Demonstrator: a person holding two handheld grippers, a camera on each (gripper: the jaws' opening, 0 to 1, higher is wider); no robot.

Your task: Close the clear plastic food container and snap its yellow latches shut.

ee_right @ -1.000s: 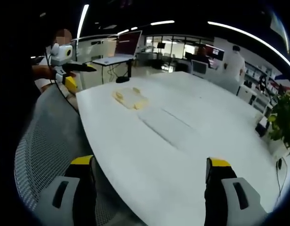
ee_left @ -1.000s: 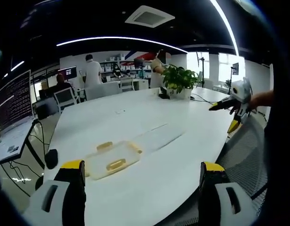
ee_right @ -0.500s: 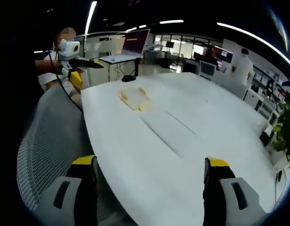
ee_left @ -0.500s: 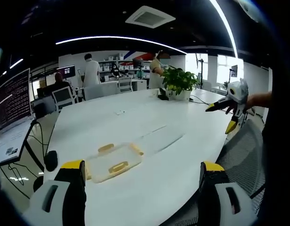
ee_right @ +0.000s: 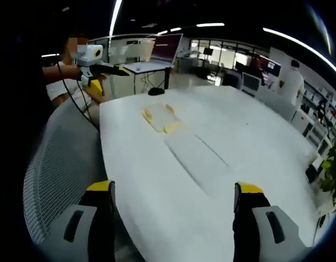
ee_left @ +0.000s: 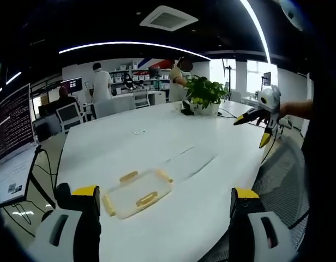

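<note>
container [ee_left: 136, 192] on the table [ee_left: 157, 142] — just ahead of left gripper [ee_left: 163, 204] | right gripper [ee_right: 172, 199] far off | both jaws wide open — empty

grey grippers [ee_left: 163, 229], black jaws w/ yellow tips

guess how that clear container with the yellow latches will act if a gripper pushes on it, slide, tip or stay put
The container looks low, flat and thin-walled with nothing visible inside, so it is probably light and unlikely to tip. It lies on a smooth white table, so a sideways push would likely slide it rather than seat a latch. The clear plastic may flex under pressure.
</note>
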